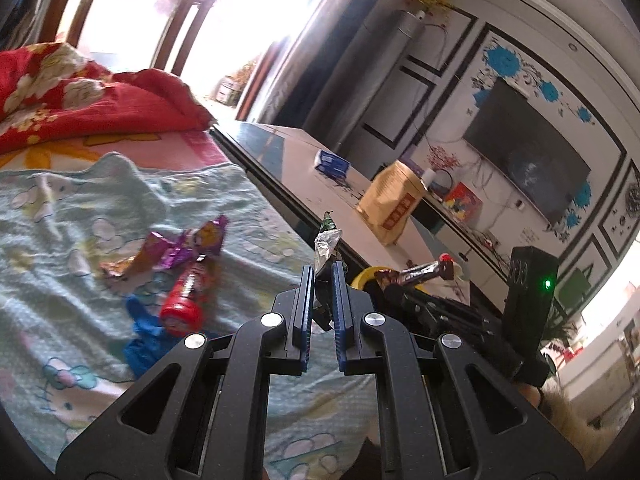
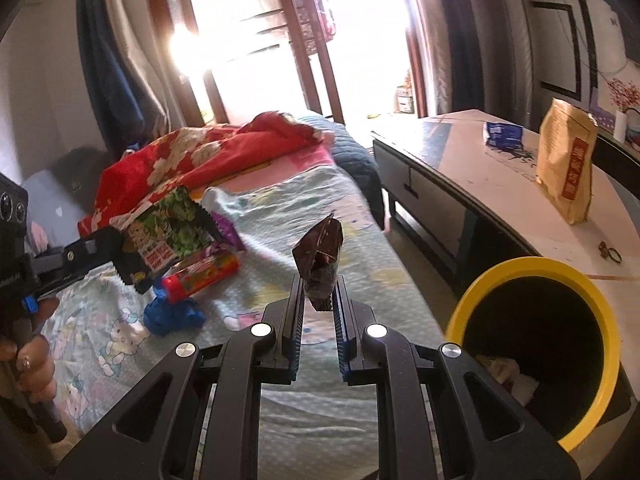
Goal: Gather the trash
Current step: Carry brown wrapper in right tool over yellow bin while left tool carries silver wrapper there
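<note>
Right hand-held gripper (image 2: 318, 292) clamped on dark wrapper (image 2: 320, 260); left hand-held gripper (image 1: 323, 288) clamped on green snack bag (image 2: 168, 232). Transport step. Next: release over yellow-rimmed bin (image 2: 496, 270).

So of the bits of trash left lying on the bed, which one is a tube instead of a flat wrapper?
The red candy tube, lying on its side beside the crumpled blue bag. The purple wrappers next to it are flat and torn.
</note>
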The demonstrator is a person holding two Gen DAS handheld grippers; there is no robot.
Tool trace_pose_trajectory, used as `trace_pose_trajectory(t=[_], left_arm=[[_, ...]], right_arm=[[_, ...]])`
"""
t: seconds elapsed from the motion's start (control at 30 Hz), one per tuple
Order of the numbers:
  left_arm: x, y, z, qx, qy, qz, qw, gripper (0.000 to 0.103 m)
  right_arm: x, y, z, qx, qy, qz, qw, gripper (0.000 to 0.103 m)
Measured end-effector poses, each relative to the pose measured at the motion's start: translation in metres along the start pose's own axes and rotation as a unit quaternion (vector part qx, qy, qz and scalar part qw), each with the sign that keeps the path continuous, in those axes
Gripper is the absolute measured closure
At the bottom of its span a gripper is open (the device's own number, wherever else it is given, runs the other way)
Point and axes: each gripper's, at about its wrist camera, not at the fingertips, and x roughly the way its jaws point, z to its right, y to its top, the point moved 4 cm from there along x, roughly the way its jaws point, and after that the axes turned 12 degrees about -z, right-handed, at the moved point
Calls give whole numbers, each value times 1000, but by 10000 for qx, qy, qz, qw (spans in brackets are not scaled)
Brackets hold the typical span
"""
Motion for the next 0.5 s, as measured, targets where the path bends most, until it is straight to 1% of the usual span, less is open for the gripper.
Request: trace_pose_trajectory(t=[0.5], left_arm=[[39,2,56,627,-239,-267,9974,98]], right_arm=[[-31,-8,69,722,-348,231,9965,89]])
